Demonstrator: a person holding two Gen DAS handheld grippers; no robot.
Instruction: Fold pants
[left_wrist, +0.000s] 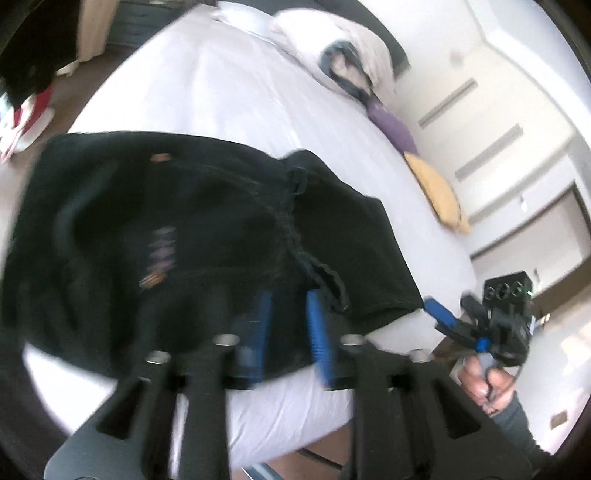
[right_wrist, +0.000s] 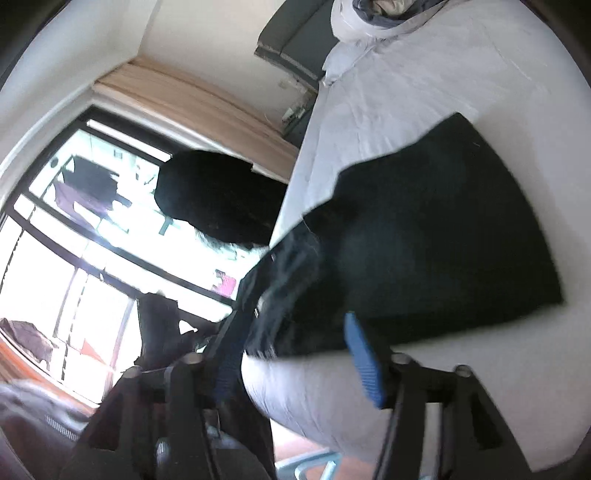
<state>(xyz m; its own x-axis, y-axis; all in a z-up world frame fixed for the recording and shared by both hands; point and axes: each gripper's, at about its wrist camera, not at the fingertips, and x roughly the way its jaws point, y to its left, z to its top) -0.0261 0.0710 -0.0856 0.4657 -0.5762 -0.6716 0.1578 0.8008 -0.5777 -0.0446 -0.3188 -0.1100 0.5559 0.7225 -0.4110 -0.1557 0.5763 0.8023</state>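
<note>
Your left claw (left_wrist: 291, 325): spread, empty, black pants (left_wrist: 177, 229) just above in frame, on bed (left_wrist: 236, 92). Right claw (right_wrist: 295, 354): spread, pants edge between blue fingers (right_wrist: 364, 365).

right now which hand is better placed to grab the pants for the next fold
Left, probably. The left gripper has its jaws open right over the waistband of the pants. The right gripper sits off the corner, beside the bed.
</note>
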